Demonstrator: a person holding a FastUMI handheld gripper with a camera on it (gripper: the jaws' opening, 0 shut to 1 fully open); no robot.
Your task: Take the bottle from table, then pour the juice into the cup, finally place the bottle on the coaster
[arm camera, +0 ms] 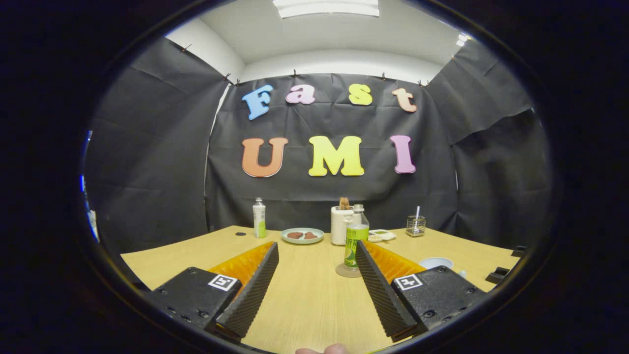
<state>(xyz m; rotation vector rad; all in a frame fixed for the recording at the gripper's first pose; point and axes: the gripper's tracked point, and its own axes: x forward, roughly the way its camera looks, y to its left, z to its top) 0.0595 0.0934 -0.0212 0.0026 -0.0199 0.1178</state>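
One bottle (356, 236) on coaster (347, 271), gripper (317, 248) agape

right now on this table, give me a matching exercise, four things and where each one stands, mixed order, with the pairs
Things:
1. green-label bottle
2. plate
3. wire holder
4. fingers of the gripper

Places:
A. far right, beyond the small tray
B. on the round coaster, by the right finger's tip
C. wide open, nothing between them
D. between the white bottle and the toaster

Pairs: 1-B, 2-D, 3-A, 4-C
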